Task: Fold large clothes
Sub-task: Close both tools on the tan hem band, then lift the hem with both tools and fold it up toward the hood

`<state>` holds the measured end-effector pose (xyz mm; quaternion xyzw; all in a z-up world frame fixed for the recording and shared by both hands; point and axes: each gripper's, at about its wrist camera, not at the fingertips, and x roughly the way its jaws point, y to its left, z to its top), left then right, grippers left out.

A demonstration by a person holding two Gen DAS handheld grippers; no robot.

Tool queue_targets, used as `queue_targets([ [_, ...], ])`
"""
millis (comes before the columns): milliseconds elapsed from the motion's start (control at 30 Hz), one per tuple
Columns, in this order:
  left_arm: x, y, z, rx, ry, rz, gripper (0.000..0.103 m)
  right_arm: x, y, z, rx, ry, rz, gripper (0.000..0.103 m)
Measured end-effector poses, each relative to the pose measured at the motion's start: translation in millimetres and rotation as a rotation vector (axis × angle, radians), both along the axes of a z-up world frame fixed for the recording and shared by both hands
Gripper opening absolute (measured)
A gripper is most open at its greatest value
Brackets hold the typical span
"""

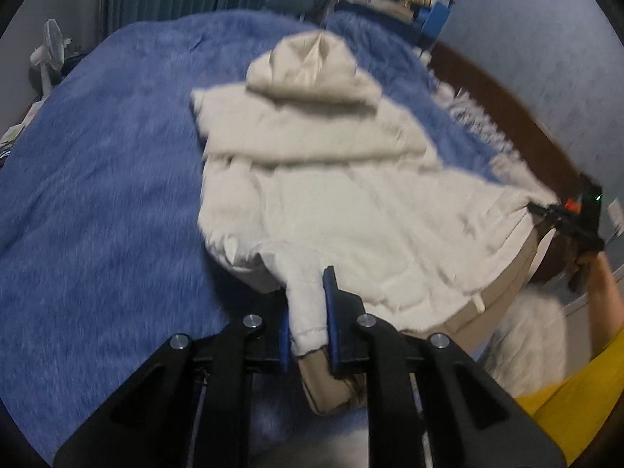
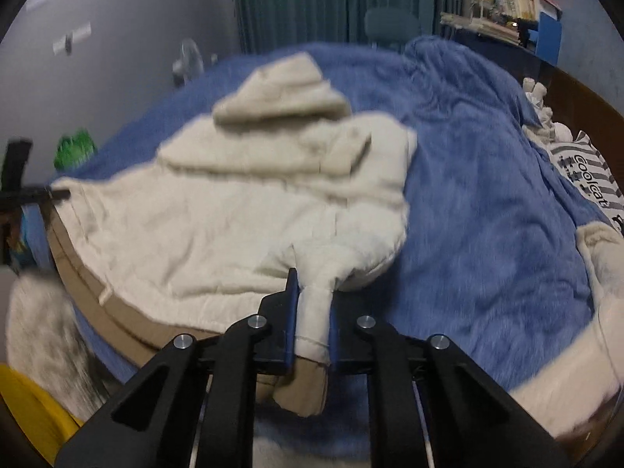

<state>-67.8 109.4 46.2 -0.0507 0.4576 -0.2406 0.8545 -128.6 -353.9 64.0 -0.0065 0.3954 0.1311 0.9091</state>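
Note:
A cream hooded jacket (image 1: 331, 202) with a tan outer side lies spread on the bed, lining up, with its hood (image 1: 312, 70) at the far end. My left gripper (image 1: 308, 300) is shut on one corner of the near hem, and the cloth is bunched between the blue pads. My right gripper (image 2: 314, 296) is shut on the other hem corner of the jacket (image 2: 218, 226). The hem sags between the two corners and shows its tan side. Each view shows the other gripper at its edge: the right gripper (image 1: 540, 207) and the left gripper (image 2: 54, 194), both pinching the hem.
A fuzzy blue blanket (image 1: 97, 195) covers the bed. A wooden headboard (image 1: 507, 109) and a striped pillow (image 2: 585, 179) lie on the right. A fan (image 1: 48, 50), teal curtains (image 2: 331, 0) and a shelf of books (image 2: 507, 4) stand beyond. A person's arm (image 1: 604, 292) and yellow clothing (image 1: 577, 409) are close by.

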Motion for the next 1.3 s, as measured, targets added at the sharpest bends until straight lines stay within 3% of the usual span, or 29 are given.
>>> queue_targets([
  [300,107.2,22.5,58.1,-0.152,-0.127,0.119,0.011,94.6,-20.6,53.0,0.205,-0.161,-0.154,0.012],
  [533,214.6,20.0,62.8,-0.146,-0.159,0.220,0.011,209.0,-38.1,50.3,0.272,-0.177,-0.315,0.012],
  [800,326.1,-1.5,17.2,-0.017,-0.075,0.283,0.013,316.7,-35.8,7.0,0.222,-0.086,-0.432,0.013],
  [967,357.9,-9.5,-20.6,0.043,-0.030,0.303,0.015,357.7,-34.4,-32.3,0.198,-0.017,-0.481,0.014],
  [1167,372.7,-6.3,-51.4,0.029,0.031,0.305,0.016,376.1,-30.8,-59.3,0.200,0.038,-0.503,0.015],
  [1233,370.8,-1.1,-50.3,-0.018,0.046,0.322,0.020,378.7,-30.0,-61.4,0.213,0.050,-0.501,0.022],
  [1267,369.3,1.2,-48.4,-0.038,0.051,0.329,0.024,378.5,-30.1,-60.4,0.236,0.057,-0.495,0.033],
  [1300,367.7,2.9,-45.9,-0.057,0.052,0.333,0.028,377.4,-30.3,-58.1,0.252,0.054,-0.488,0.052],
])
